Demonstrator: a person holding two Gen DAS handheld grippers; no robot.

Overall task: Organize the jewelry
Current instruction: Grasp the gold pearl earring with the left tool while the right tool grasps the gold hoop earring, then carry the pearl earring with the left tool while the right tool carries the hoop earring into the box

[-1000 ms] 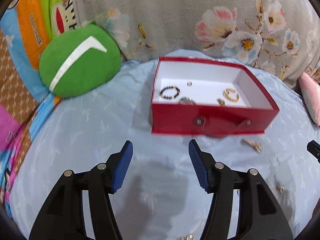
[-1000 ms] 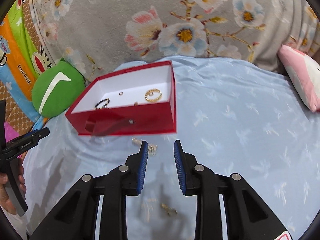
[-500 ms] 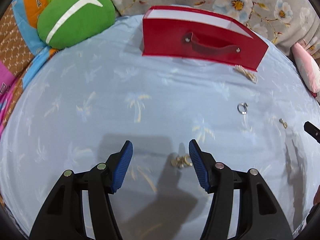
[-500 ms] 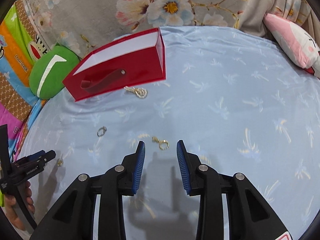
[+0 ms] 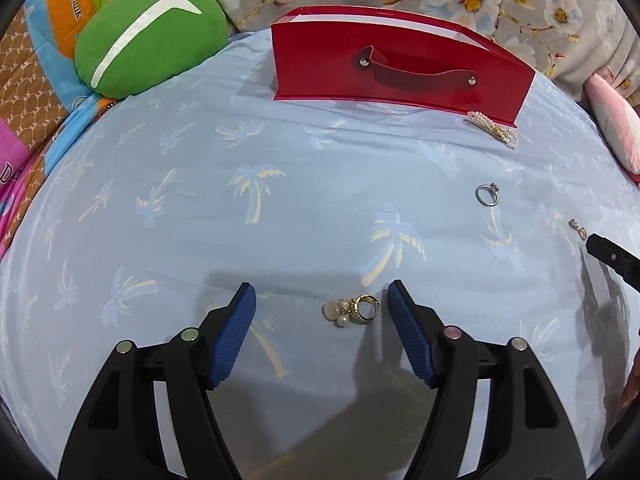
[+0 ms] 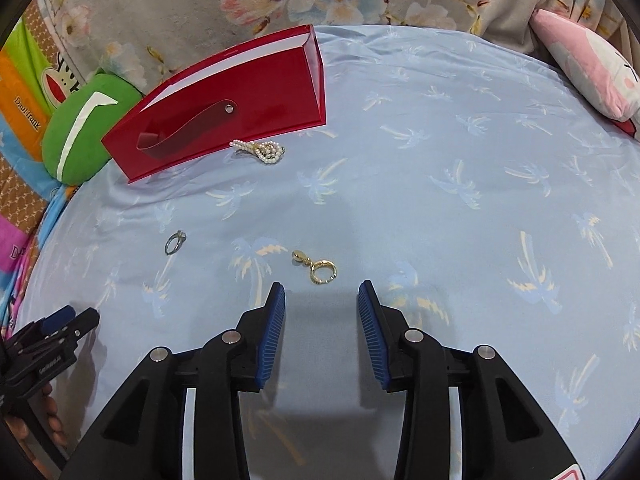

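4 pieces of jewelry are seen lying loose on the blue palm-print bedsheet, all outside the red box, which is stood at the far side with its strap handle facing the cameras.

The left gripper is held low over the sheet, and its jaws are being opened. A gold earring with pearls is framed between the blue pads, nearer the right-hand one; it is touched by neither.

The right gripper is likewise angled down at the sheet, its jaws narrower but also being opened. Nothing is gripped. A gold hoop earring is seen just beyond the tips, not between them.

A silver ring is found further out on the sheet, between the 2 grippers and the box. A pearl hair clip is laid just in front of the box, near its corner; whether it touches the box cannot be told.

A green cushion is tucked beside the box on the left, a pink pillow is seen at the right edge, and a grey flowered blanket is draped behind. What the box holds cannot be told from this low angle.
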